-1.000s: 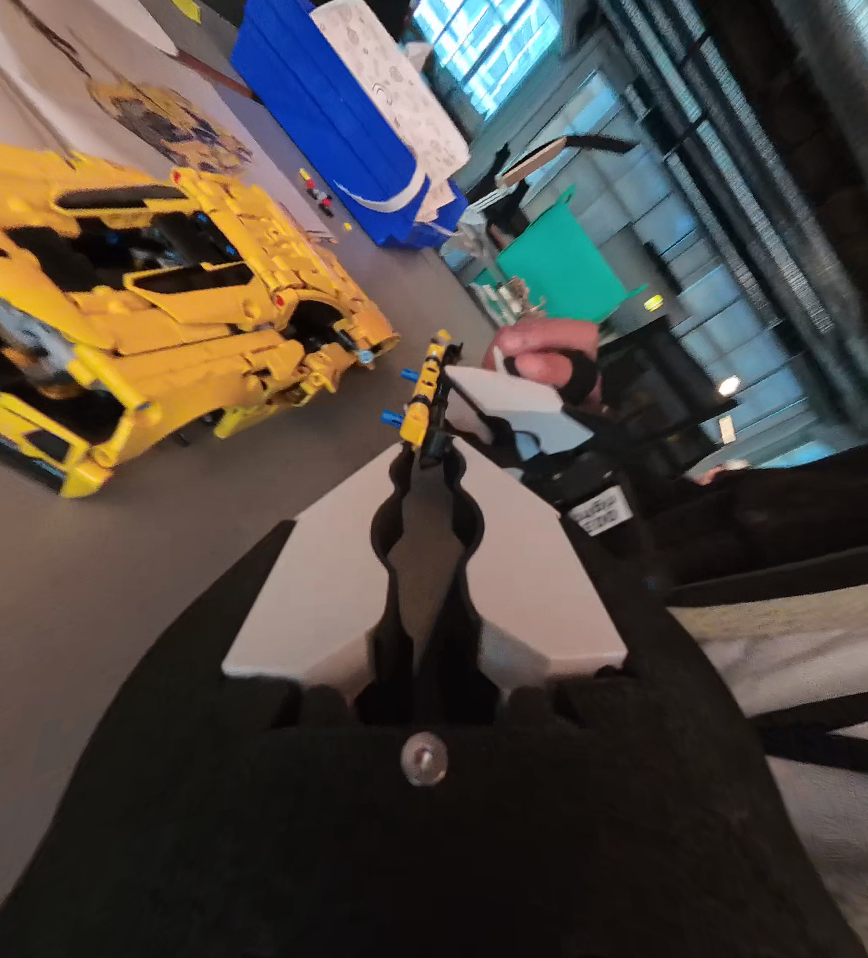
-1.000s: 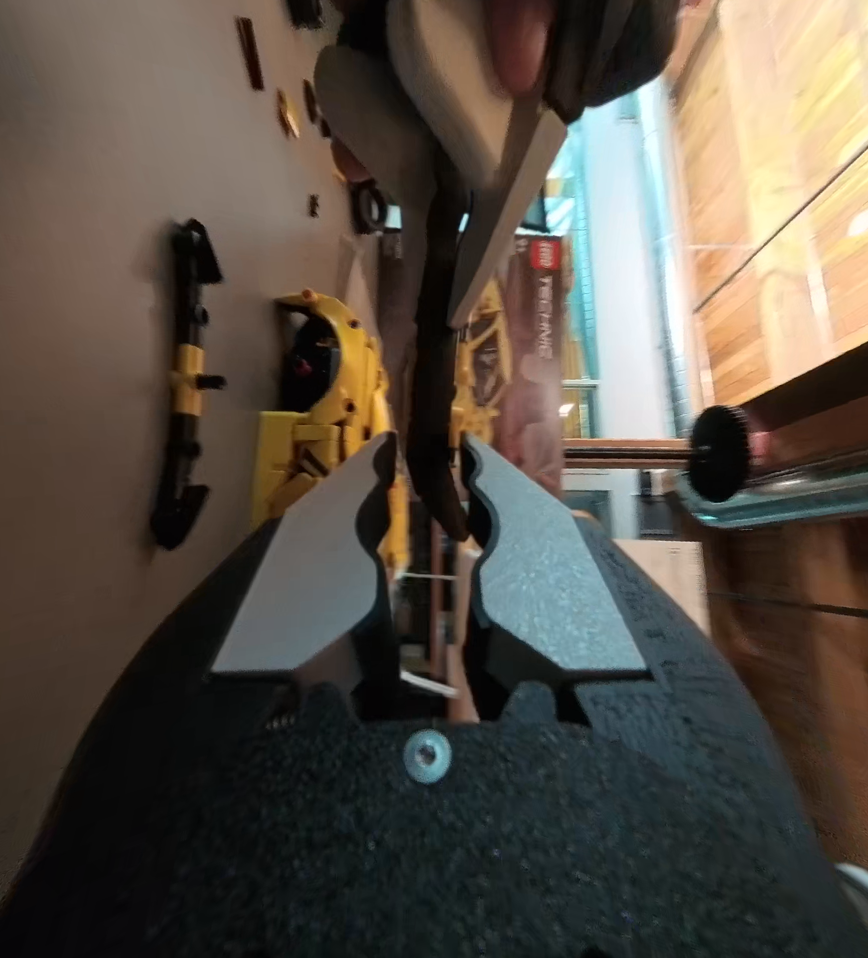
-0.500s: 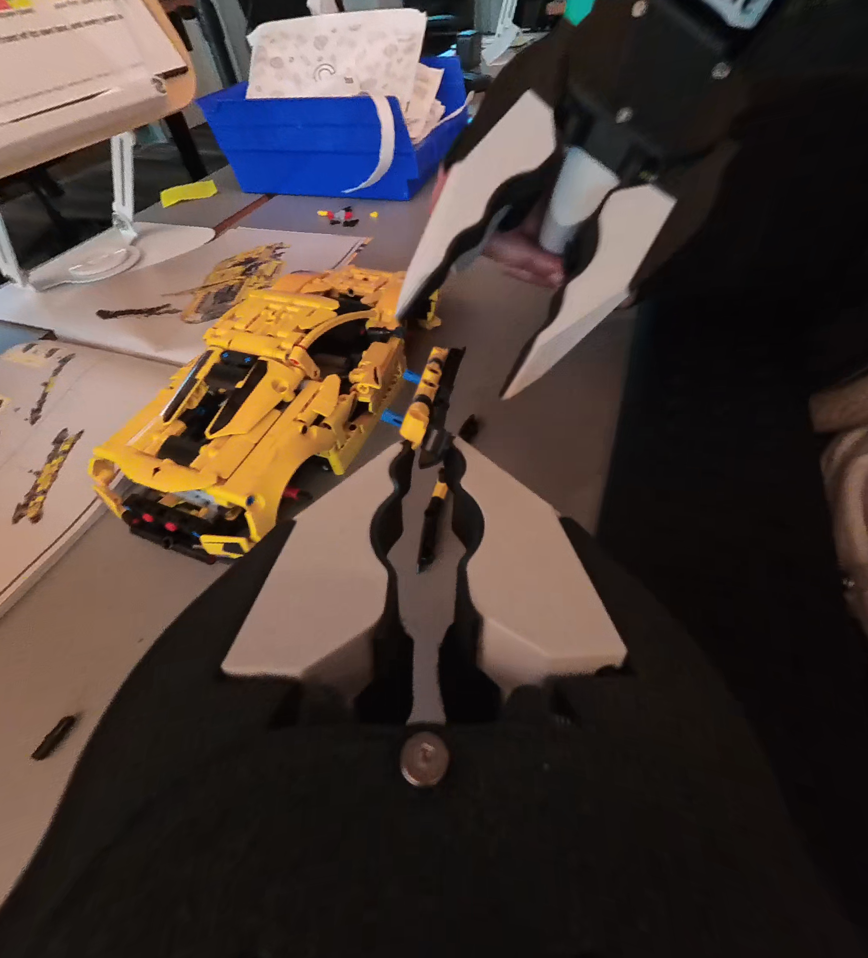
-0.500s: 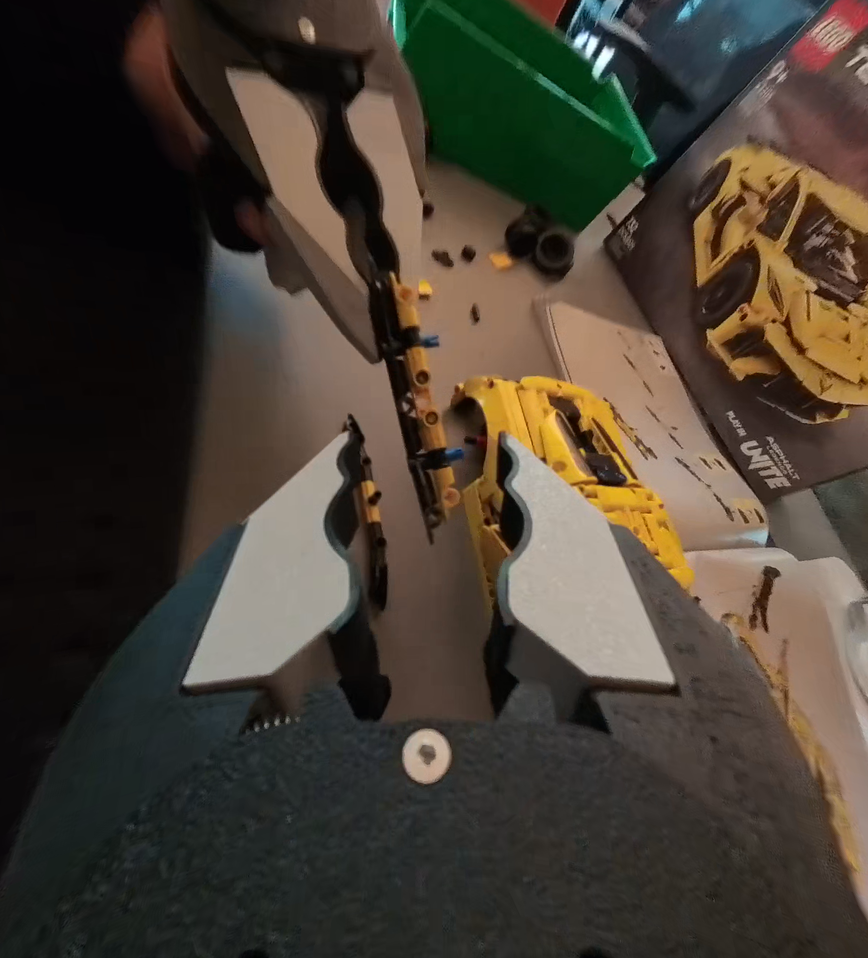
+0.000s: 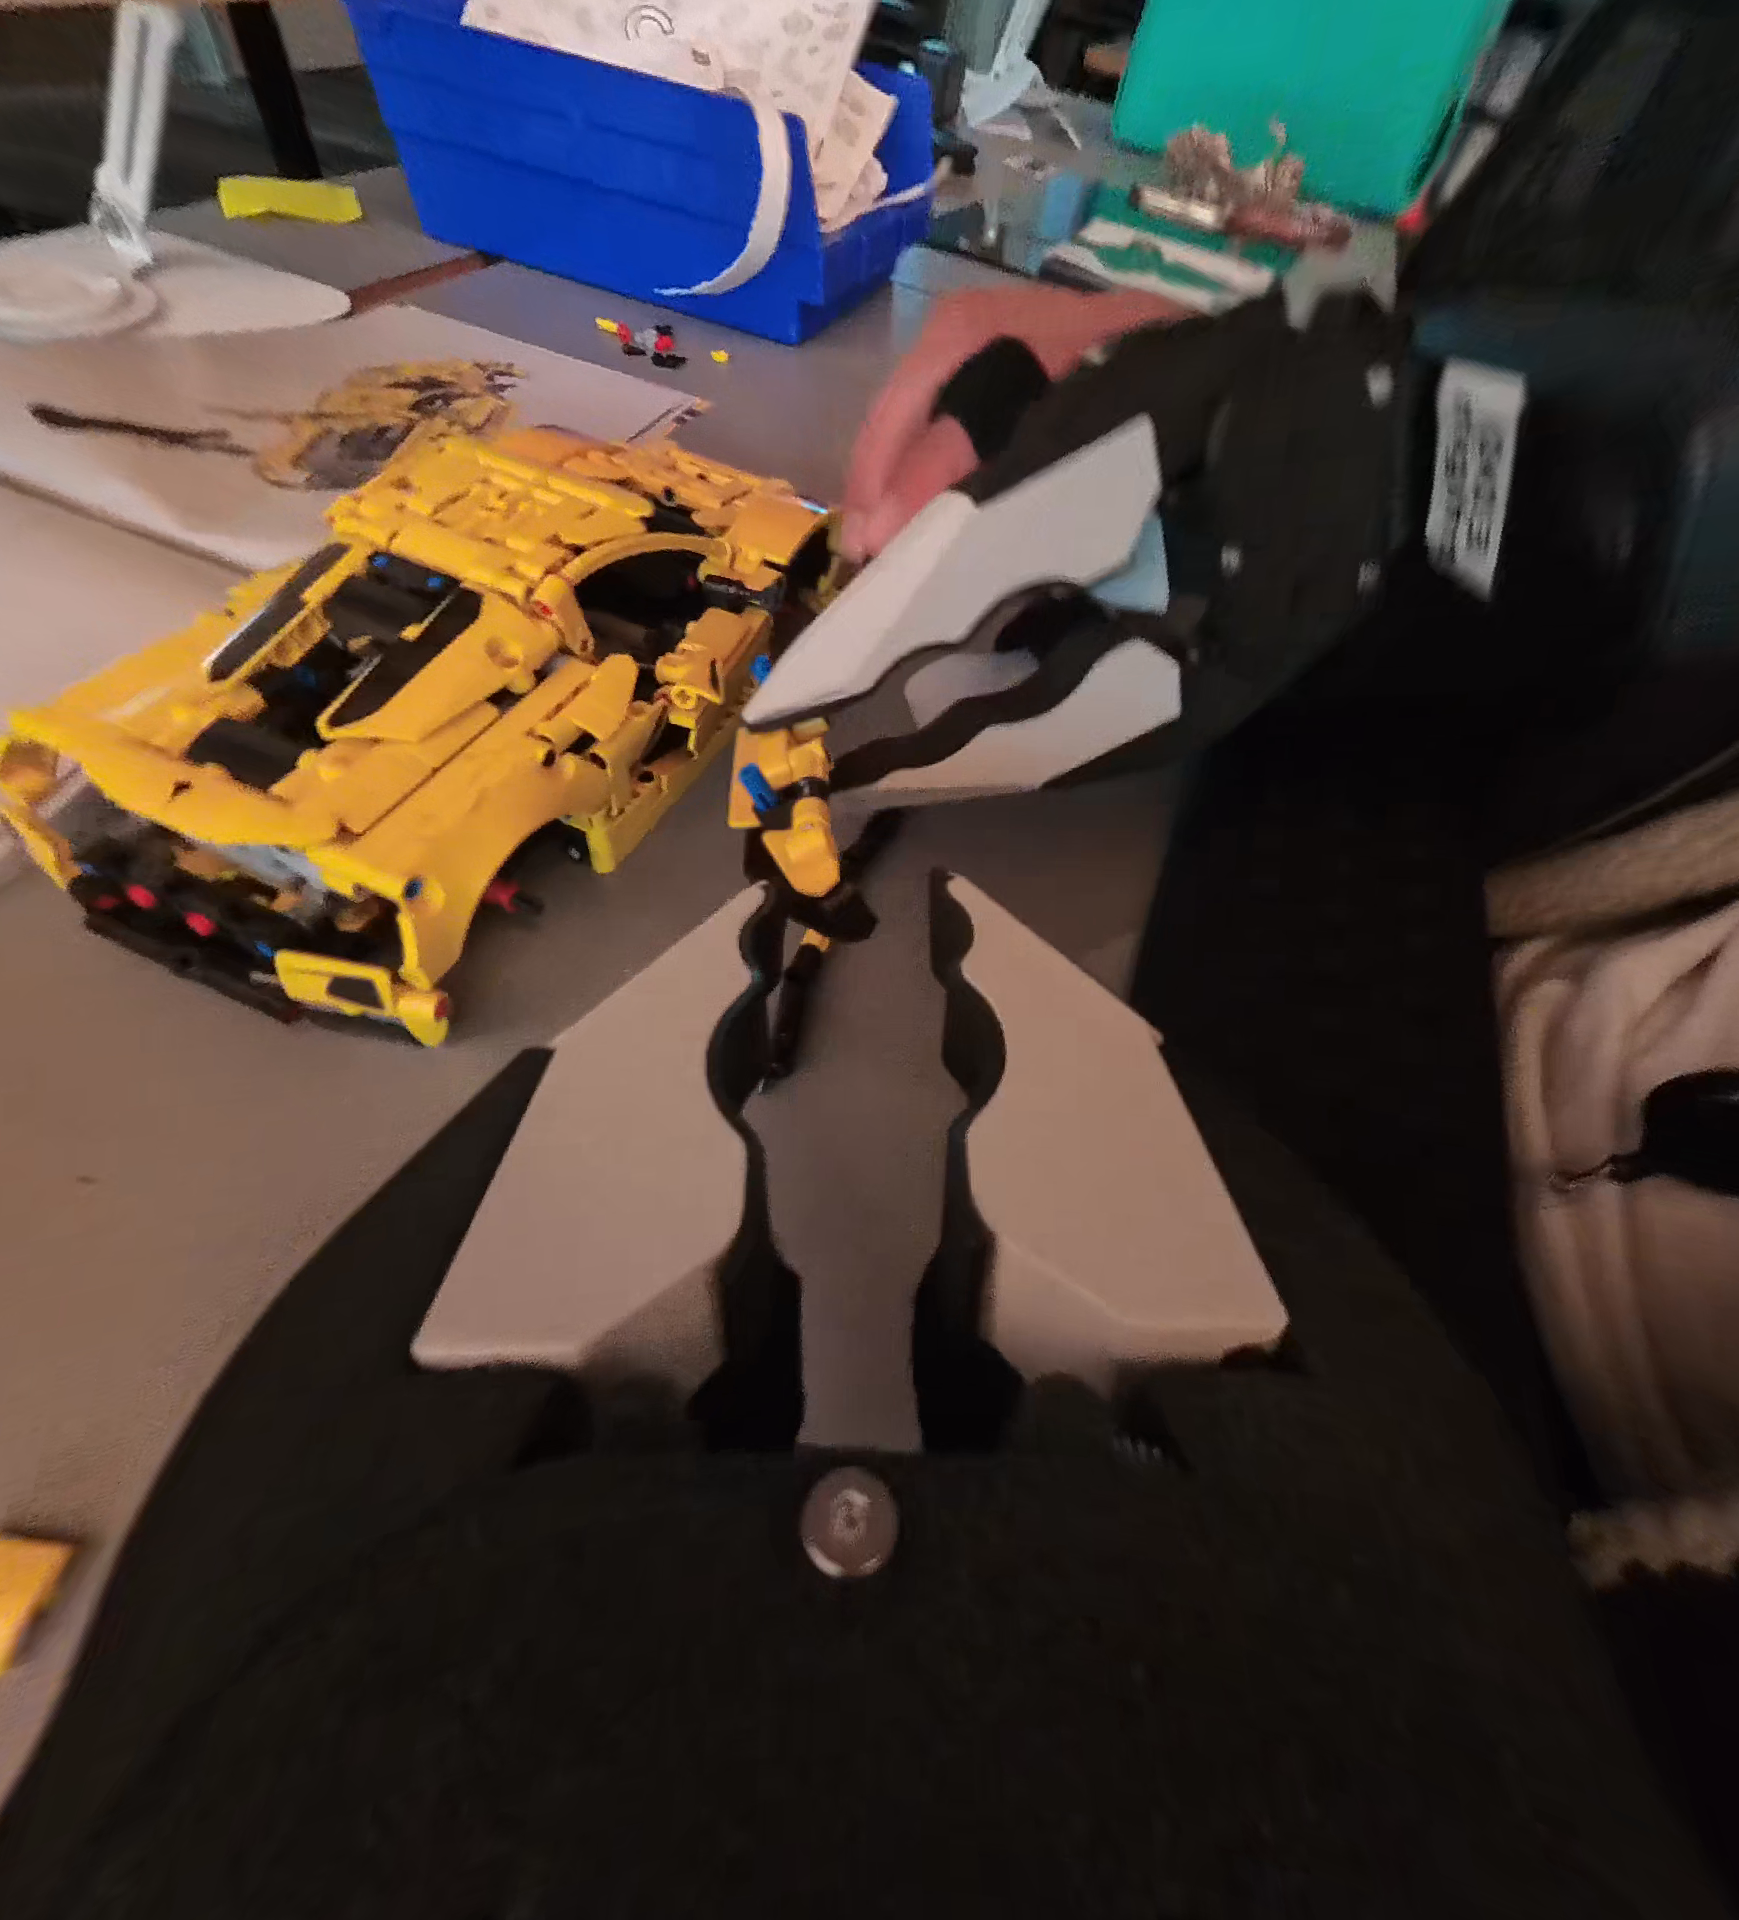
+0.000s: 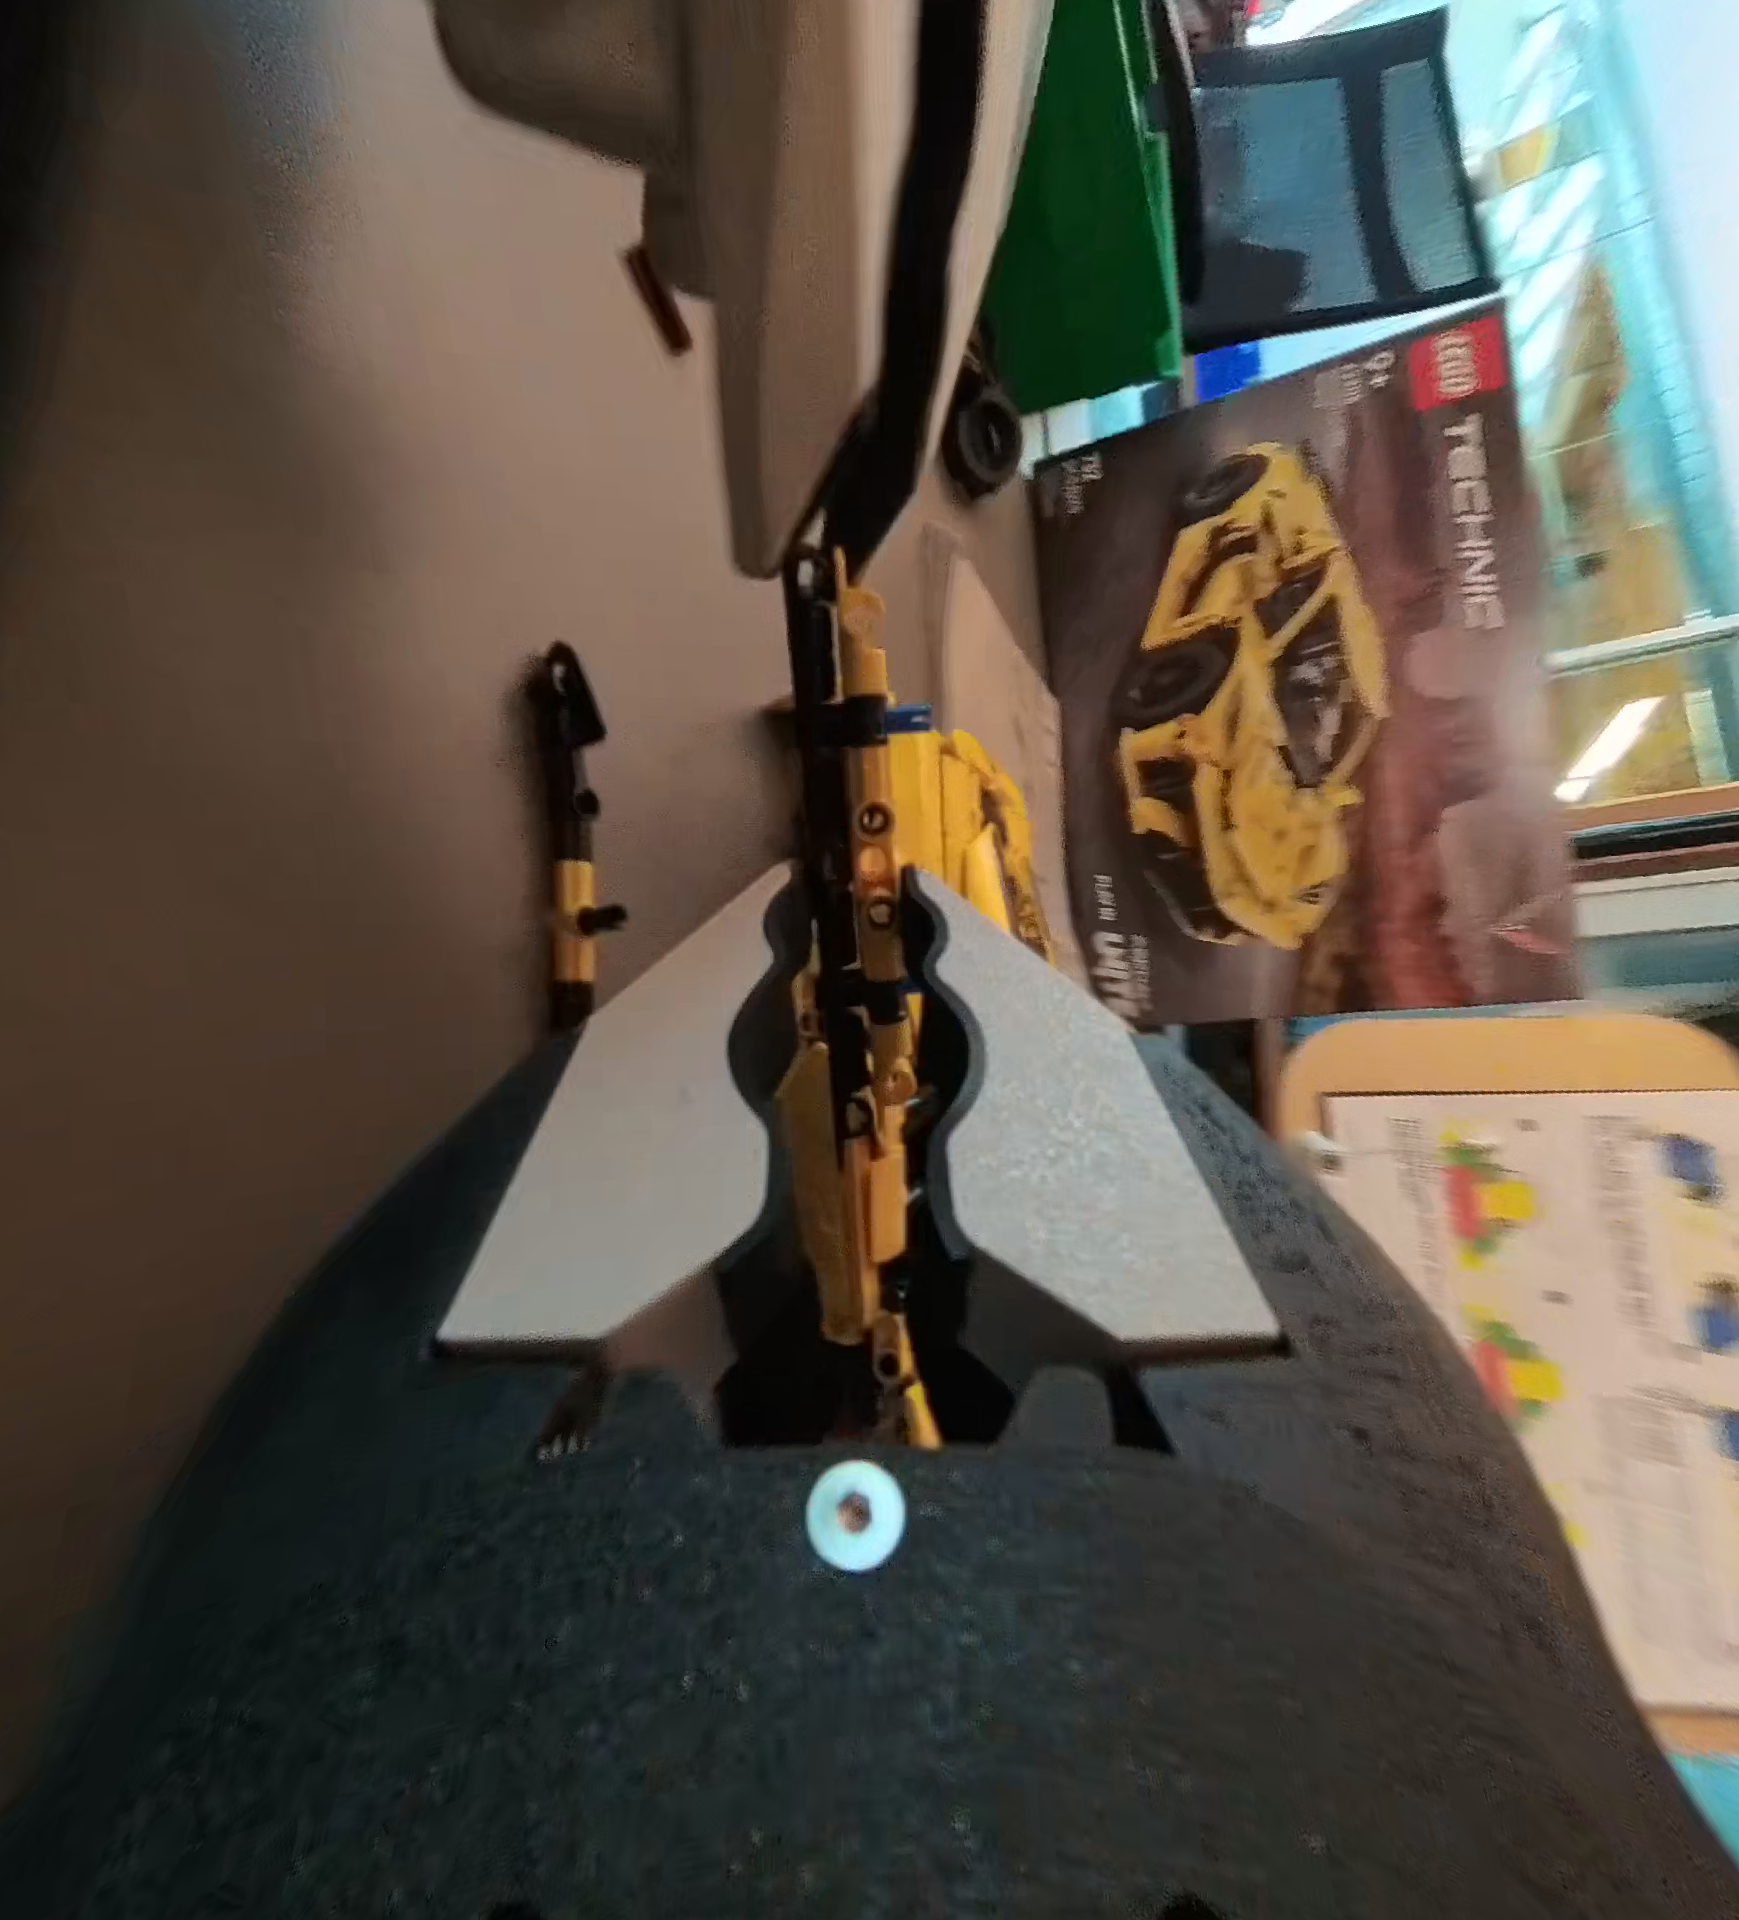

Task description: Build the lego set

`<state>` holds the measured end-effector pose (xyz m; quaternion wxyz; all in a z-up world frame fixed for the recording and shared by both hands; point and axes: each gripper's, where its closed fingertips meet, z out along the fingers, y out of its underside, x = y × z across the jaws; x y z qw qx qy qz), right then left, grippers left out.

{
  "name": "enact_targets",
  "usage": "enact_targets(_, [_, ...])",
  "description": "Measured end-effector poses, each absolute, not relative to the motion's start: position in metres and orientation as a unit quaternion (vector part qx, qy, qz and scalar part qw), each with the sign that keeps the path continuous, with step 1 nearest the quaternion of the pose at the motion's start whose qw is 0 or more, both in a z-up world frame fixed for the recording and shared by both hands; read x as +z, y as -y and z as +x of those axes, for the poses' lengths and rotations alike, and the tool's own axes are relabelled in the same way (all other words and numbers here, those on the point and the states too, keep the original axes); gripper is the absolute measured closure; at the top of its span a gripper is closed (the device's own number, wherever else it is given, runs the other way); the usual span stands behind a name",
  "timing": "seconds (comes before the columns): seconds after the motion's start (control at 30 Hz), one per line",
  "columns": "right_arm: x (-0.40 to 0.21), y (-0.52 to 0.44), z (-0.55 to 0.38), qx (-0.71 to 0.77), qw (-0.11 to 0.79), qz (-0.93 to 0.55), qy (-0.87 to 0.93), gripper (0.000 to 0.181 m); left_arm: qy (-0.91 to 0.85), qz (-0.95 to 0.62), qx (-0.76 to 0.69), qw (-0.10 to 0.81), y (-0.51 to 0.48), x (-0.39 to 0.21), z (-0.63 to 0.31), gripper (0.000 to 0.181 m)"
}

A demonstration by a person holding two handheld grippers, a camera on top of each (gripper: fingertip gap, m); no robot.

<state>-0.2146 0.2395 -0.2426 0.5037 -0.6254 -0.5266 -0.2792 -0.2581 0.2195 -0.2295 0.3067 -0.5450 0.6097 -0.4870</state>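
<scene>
1. Yellow-and-black strip [image 5: 792, 821]: a slim sub-assembly of the lego set is held in the air, just beside the car [image 5: 408, 665], which stands on the tabletop [image 5: 169, 1143]. It is judged to be kept clear of the surface so that it can be passed between the tools.
2. Right hand-held gripper [image 6: 846, 873]: its fingers are clamped on the strip, which runs lengthwise down the channel between them. Such a grip along the axis would keep the long piece from swinging.
3. Left hand-held gripper [image 5: 849, 883]: in its own view the fingers are spread, and only the black lower end of the strip lies between them, against one pad. In the right wrist view its hold cannot be told for certain.
4. Second strip [image 6: 569, 831]: a similar piece is left flat on the tabletop, well apart, presumably for the car's other side.
5. Change from half a second ago: the strip was then pinched by the left tool while the right one hung open beside it; the grip is now seen transferred to the right, and the left fingers have widened.
</scene>
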Motion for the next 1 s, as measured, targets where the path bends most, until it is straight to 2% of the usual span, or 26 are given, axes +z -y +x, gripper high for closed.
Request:
enact_targets(0.2, [-0.265, -0.241, -0.219, -0.306, 0.482, -0.626, 0.531, 0.165, -0.573, -0.597, -0.470, 0.308, -0.237, -0.240, -0.253, 0.154])
enact_targets(0.6, [-0.256, -0.237, -0.229, -0.277, 0.522, -0.628, 0.506, 0.165, -0.579, -0.606, -0.470, 0.276, -0.236, -0.251, -0.251, 0.164])
enact_targets(0.67, [-0.263, -0.233, -0.229, -0.230, 0.517, -0.653, 0.503, 0.165, -0.593, -0.603, -0.461, 0.268, -0.233, -0.256, -0.250, 0.165])
enact_targets(0.73, [-0.258, -0.226, -0.230, -0.173, 0.526, -0.675, 0.488, 0.152, -0.613, -0.591, -0.448, 0.274, -0.229, -0.260, -0.250, 0.166])
enact_targets(0.8, [-0.239, -0.212, -0.235, -0.059, 0.555, -0.694, 0.455, 0.141, -0.638, -0.565, -0.439, 0.283, -0.220, -0.261, -0.251, 0.171])
enact_targets(0.9, [-0.212, -0.194, -0.222, 0.160, 0.554, -0.733, 0.362, 0.137, -0.673, -0.524, -0.435, 0.288, -0.203, -0.261, -0.253, 0.171])
enact_targets(0.93, [-0.208, -0.194, -0.211, 0.214, 0.542, -0.746, 0.322, 0.140, -0.683, -0.520, -0.427, 0.284, -0.201, -0.264, -0.253, 0.170])
enact_targets(0.97, [-0.212, -0.194, -0.201, 0.256, 0.513, -0.765, 0.293, 0.151, -0.692, -0.516, -0.421, 0.279, -0.198, -0.268, -0.253, 0.170])
enact_targets(1.0, [-0.224, -0.194, -0.192, 0.269, 0.475, -0.789, 0.281, 0.150, -0.699, -0.513, -0.415, 0.276, -0.196, -0.270, -0.253, 0.170])
